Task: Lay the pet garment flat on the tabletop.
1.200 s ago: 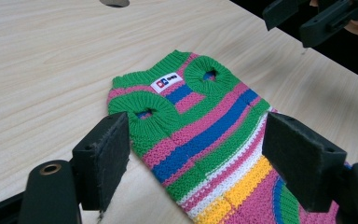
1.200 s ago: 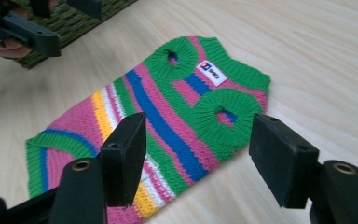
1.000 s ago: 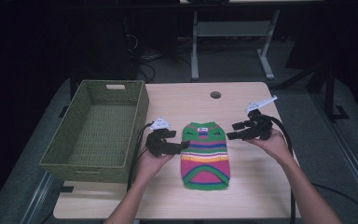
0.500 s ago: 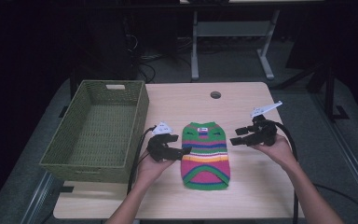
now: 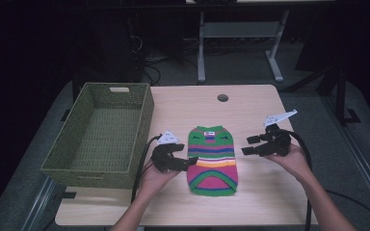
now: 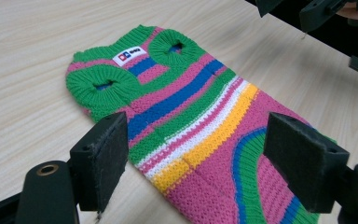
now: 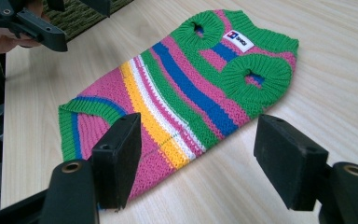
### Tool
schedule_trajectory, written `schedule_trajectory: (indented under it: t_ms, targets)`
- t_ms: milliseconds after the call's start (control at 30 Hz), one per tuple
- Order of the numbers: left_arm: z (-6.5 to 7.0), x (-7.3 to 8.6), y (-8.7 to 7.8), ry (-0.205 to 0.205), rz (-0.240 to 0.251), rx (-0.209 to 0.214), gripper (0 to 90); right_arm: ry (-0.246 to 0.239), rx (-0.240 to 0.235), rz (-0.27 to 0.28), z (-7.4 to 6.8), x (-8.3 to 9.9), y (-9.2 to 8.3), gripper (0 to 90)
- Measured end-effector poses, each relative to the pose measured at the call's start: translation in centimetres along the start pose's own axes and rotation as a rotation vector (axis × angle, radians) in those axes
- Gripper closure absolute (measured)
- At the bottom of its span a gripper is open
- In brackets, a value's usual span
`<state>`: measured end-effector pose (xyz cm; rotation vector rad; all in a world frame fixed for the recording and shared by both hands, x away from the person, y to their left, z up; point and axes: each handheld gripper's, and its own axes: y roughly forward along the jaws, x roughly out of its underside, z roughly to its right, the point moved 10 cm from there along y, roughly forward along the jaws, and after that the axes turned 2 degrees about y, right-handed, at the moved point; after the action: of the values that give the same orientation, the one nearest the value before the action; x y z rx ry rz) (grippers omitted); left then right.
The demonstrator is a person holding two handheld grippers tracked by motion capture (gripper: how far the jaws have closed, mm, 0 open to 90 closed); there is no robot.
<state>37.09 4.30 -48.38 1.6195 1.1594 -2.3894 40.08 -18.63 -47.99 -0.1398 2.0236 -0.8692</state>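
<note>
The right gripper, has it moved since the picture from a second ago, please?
Yes. In the high view the right gripper has drawn away from the striped sweater toward the table's right edge, its jaws just opening, nothing between them.

In the left gripper view the sweater's (image 6: 191, 121) hem end is cut off by the bottom edge, and part of its striped body is covered by the left tool's (image 6: 200, 154) pads. The print on its white label (image 6: 128, 55) is too small to be read. In the high view the worktop's (image 5: 270, 197) near edge and both forearms are cut off at the bottom.
</note>
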Motion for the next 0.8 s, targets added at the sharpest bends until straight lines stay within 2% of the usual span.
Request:
schedule_trajectory:
  t_ms: [133, 300, 800]
  targets:
    - [0.2, 0.5, -0.2, -0.002, -0.008, 0.004, 21.7, 0.002, -0.007, -0.003, -0.3, 0.6, -0.2, 32.1]
    - [0.4, 0.7, -0.5, 0.021, -0.012, 0.0, 21.3, -0.007, -0.012, -0.01, -0.8, 1.5, -0.4, 32.0]
    - [0.9, 1.6, -0.9, 0.027, -0.02, 0.01, 19.0, 0.004, 0.003, -0.009, -0.6, 3.9, -1.1, 28.5]
